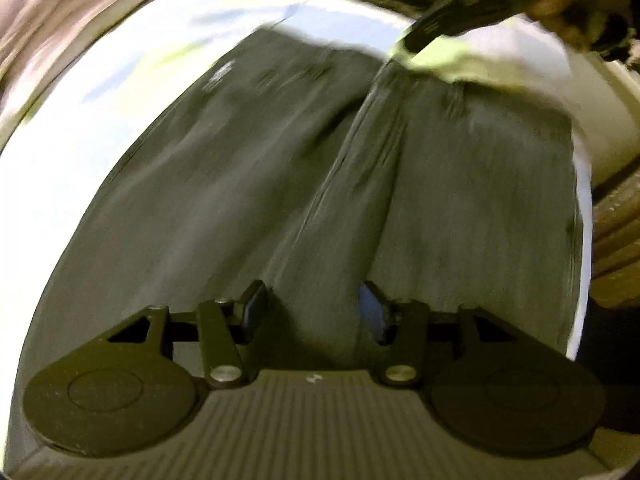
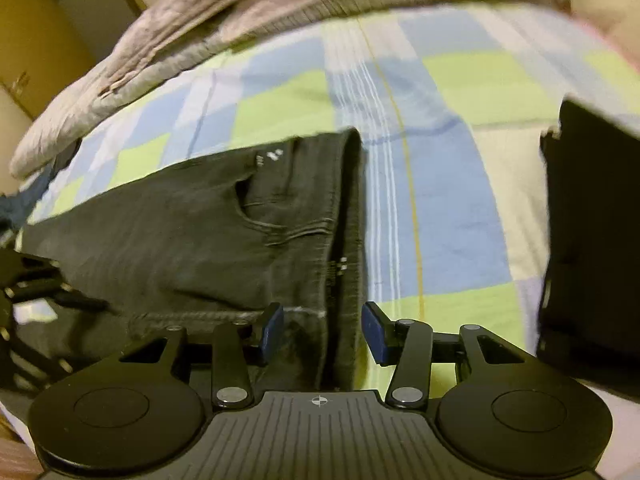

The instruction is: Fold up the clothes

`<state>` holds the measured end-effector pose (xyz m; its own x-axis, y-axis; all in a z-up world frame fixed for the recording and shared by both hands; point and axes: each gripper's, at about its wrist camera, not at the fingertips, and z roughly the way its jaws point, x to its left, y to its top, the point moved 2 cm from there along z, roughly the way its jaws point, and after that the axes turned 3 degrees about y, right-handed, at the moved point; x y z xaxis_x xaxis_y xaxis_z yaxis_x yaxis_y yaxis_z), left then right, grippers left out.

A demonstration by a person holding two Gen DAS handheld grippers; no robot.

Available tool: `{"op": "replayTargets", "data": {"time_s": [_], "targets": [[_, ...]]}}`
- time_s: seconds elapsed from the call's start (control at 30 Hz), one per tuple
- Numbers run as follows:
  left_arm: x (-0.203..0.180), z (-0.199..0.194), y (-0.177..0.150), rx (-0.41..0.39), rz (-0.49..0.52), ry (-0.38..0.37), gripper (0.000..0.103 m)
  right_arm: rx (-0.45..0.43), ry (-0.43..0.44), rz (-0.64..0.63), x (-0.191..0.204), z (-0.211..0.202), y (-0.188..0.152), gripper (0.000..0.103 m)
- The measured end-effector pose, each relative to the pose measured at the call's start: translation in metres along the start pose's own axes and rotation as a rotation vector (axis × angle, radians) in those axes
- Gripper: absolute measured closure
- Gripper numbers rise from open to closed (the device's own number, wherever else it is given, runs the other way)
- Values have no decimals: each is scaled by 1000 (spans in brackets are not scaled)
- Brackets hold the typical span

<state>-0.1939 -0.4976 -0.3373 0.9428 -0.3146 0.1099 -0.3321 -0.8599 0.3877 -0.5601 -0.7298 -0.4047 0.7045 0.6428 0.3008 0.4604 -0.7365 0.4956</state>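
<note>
Dark grey jeans (image 1: 280,184) lie flat on a checked bedsheet (image 1: 60,128). In the left wrist view both legs run away from me and the picture is blurred. My left gripper (image 1: 314,312) is open just above the jeans, with the inner edge of one leg between its jaws. My right gripper (image 2: 323,332) is open over the waistband end of the jeans (image 2: 224,232), above the waistband edge. The right gripper also shows in the left wrist view (image 1: 460,4) at the far end of the jeans. The left gripper shows in the right wrist view (image 2: 36,288).
The bedsheet (image 2: 440,152) has blue, green and white squares. A pinkish quilt (image 2: 200,20) lies bunched along the far side of the bed. A dark folded item (image 2: 592,240) lies to the right. Wooden cupboard doors (image 2: 40,32) stand behind the bed.
</note>
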Motion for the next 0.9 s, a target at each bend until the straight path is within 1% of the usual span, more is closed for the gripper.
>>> {"op": "replayTargets", "data": {"time_s": [0.03,0.1,0.2,0.33,0.4,0.43,0.47,0.53,0.6,0.67,0.8,0.83,0.9], "targets": [[5,-9,-17,20,-26,21,52,-11,-15,-29,12,-6,-4,56],[15,-25,-53,62,-72,65,52,-18,-19,-71,42,-13,-15,56],[30,-45,-115,120,-139,95,52,66,-33,-59,77,0,-42,56],[47,-61,-198,180,-211,113,52,178,-53,-44,123,17,-79,56],[57,-71,-242,219,-236,138,52,234,-63,-36,147,25,-97,56],[61,-80,-260,222,-243,152,52,262,-68,-32,158,30,-106,56],[65,-89,-278,225,-250,165,52,282,-77,-26,169,32,-114,56],[73,-108,-313,231,-264,191,52,251,-125,6,185,23,-123,56],[74,-123,-337,235,-238,207,52,219,-172,46,200,13,-131,56],[69,-132,-347,230,-198,210,52,177,-210,164,206,-1,-141,56],[59,-141,-351,185,-155,199,52,95,-222,489,192,-24,-162,56],[56,-144,-352,174,-144,196,52,69,-223,548,184,-28,-168,56],[46,-145,-342,150,-140,190,52,5,-226,649,164,-33,-178,56]]}}
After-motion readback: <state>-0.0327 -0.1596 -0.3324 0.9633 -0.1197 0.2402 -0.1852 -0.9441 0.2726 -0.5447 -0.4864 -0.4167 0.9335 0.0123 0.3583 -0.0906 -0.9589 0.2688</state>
